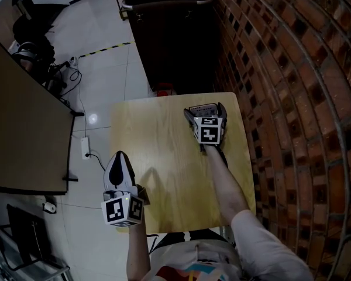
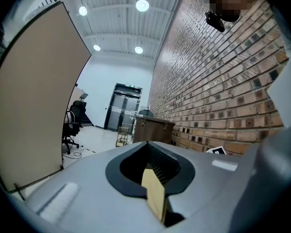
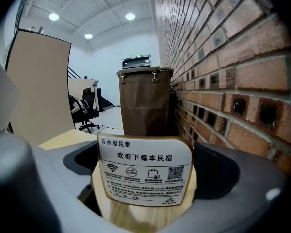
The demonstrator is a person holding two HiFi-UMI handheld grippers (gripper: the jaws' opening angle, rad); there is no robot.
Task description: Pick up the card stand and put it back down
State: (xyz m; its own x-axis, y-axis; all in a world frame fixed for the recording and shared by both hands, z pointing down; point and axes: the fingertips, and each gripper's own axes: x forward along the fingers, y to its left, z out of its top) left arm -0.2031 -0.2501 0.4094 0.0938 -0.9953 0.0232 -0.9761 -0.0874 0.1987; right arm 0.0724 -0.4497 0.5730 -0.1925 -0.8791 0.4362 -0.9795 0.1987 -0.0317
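Note:
The card stand (image 1: 203,108), a white printed card in a pale wooden base, sits at the far right of the small wooden table (image 1: 158,151). My right gripper (image 1: 205,112) has one jaw on each side of it and is shut on it. In the right gripper view the card stand (image 3: 144,171) fills the gap of the right gripper (image 3: 145,155), with its print facing the camera. Whether the base rests on the table is hidden. My left gripper (image 1: 120,156) hangs over the table's left edge, shut and empty. The left gripper (image 2: 153,171) points out over the floor.
A brick wall (image 1: 292,98) runs close along the table's right side. A tall brown bin (image 1: 169,34) stands just beyond the table's far end. A beige partition (image 1: 17,127), an office chair (image 1: 29,45) and floor cables lie to the left.

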